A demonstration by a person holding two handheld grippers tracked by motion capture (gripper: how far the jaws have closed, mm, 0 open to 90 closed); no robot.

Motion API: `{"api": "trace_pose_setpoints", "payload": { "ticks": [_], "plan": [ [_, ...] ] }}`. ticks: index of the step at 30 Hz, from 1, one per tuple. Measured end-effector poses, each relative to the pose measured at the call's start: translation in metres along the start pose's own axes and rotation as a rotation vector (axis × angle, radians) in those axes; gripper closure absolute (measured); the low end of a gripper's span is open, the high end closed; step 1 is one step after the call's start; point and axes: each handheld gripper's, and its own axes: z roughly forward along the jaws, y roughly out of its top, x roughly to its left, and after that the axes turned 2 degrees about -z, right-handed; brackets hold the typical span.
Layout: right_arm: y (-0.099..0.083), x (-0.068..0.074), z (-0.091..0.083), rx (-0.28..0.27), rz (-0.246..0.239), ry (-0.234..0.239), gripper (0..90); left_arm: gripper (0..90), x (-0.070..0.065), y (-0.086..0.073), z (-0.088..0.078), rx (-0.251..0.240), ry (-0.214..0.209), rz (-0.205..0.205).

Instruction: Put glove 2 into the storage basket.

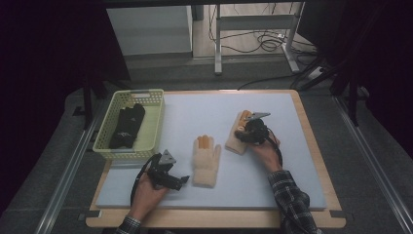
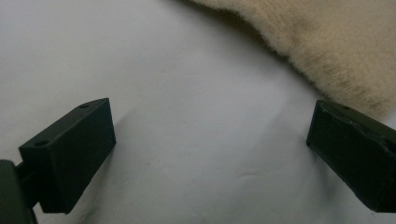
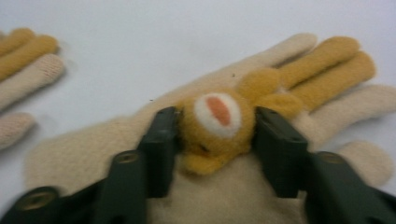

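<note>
Counting two cream gloves (image 1: 206, 161) (image 1: 238, 134) on mat, one basket (image 1: 153, 122), two grippers (image 1: 184, 179) (image 3: 212, 128)

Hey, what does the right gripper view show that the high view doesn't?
Right gripper view alone: the right gripper has its jaws closed on an orange plush animal figure sewn on the cream glove, whose middle fingers are orange. High view alone: a yellow basket holding a black garment, the left gripper near the second glove's cuff, and both forearms. Shared: the two gloves, including the second glove, on the pale mat.
</note>
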Motion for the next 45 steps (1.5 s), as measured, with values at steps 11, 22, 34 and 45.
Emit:
{"api": "trace_pose_setpoints", "payload": {
  "ticks": [11, 22, 34, 45],
  "plan": [
    [0.003, 0.0, -0.017, -0.025, 0.016, 0.014, 62.2, 1.4, 0.0, 0.0, 0.0, 0.0, 0.0, 0.0],
    [0.012, 0.017, -0.051, -0.06, -0.037, 0.064, 62.1, 1.4, 0.0, 0.0, 0.0, 0.0, 0.0, 0.0],
    [0.022, 0.047, -0.094, -0.112, -0.098, 0.163, 62.1, 1.4, 0.0, 0.0, 0.0, 0.0, 0.001, 0.003],
    [0.036, 0.099, -0.105, -0.123, -0.183, 0.291, 61.9, 1.4, 0.0, 0.0, 0.0, 0.0, -0.001, -0.001]
  ]
}}
